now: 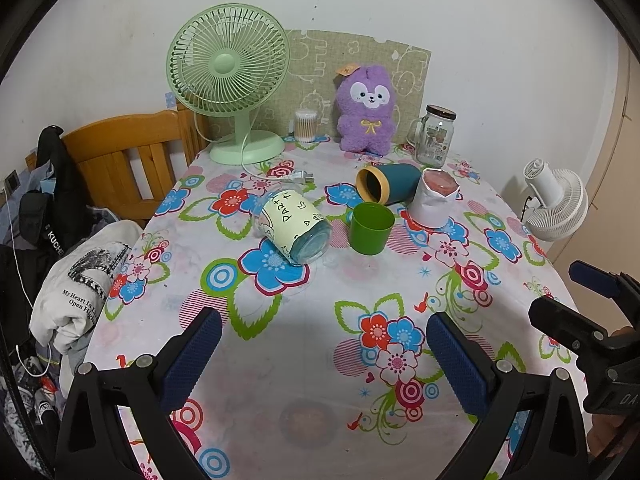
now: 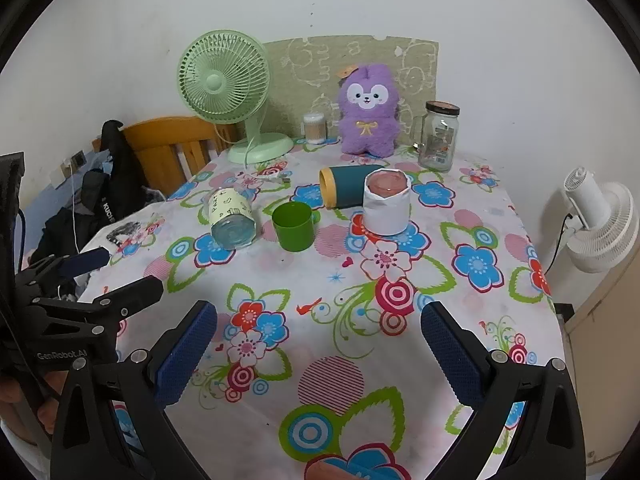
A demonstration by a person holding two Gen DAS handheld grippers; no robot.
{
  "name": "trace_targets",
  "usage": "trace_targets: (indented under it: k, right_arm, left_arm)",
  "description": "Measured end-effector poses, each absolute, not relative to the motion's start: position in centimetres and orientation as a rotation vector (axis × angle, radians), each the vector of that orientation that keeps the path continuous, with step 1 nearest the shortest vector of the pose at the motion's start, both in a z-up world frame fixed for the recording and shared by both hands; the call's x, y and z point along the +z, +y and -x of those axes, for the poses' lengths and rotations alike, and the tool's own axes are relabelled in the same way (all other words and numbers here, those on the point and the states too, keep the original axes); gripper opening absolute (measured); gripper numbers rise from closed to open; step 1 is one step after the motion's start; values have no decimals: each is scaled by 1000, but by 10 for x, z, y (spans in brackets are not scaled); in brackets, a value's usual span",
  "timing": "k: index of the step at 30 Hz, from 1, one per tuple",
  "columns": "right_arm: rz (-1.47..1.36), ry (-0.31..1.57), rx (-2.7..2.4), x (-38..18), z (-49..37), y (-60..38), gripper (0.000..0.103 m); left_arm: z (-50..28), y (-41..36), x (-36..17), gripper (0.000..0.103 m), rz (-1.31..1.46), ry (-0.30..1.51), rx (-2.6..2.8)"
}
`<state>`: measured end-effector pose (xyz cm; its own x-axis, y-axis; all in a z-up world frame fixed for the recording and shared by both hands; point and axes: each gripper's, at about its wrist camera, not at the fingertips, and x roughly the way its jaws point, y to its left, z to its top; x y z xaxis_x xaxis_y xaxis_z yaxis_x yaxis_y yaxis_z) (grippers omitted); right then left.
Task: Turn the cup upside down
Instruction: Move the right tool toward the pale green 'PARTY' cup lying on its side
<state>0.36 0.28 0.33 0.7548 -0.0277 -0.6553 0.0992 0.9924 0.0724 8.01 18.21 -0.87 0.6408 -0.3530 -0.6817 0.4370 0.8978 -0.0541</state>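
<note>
Waiting: left gripper (image 1: 324, 356) and right gripper (image 2: 318, 354), jaws spread wide, holding nothing.
Crowding: green cup (image 1: 371, 229) stands close to the glass jar (image 1: 294, 229).
Risk: a bump might roll that jar.

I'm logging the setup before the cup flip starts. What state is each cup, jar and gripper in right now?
green cup: upright, mouth up, empty.
teal cup: on its side, yellow rim facing left.
glass jar with paper label: on its side, base toward the camera.
white-wrapped cup: standing; which end is up unclear.
lidded glass jar: upright, closed.
left gripper: open, empty.
right gripper: open, empty.
</note>
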Motion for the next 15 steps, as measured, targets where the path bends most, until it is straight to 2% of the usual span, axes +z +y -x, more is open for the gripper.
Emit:
trace_targets:
  k: [15]
  right_arm:
    - [-62,768,11,-2,-50,22,103]
  left_arm:
    - [-106,198,-29,103,-148,781,-485]
